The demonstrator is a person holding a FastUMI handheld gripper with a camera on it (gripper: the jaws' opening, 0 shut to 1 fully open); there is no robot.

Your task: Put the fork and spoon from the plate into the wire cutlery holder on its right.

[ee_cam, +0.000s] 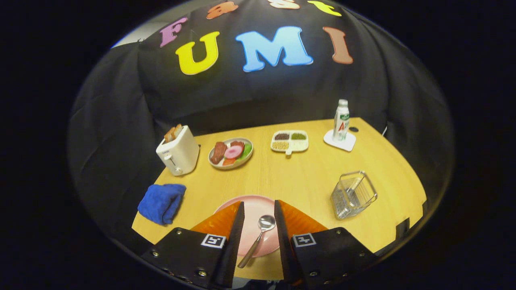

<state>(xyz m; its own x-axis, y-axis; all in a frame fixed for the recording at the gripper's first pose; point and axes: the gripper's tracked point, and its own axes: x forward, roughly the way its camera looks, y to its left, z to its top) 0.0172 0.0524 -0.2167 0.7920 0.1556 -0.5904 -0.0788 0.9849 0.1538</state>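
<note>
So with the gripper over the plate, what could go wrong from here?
The gripper is open and the spoon lies slanted between its fingers, so closing could nudge it aside. Its handle overhangs the pink plate; pressing it may tip the spoon. The wire cutlery holder already holds a utensil, crowding the drop.

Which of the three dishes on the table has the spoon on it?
The plain pink plate, lying between the open gripper fingers, holds the spoon. The plate of food and the divided tray sit farther back, without cutlery.
</note>
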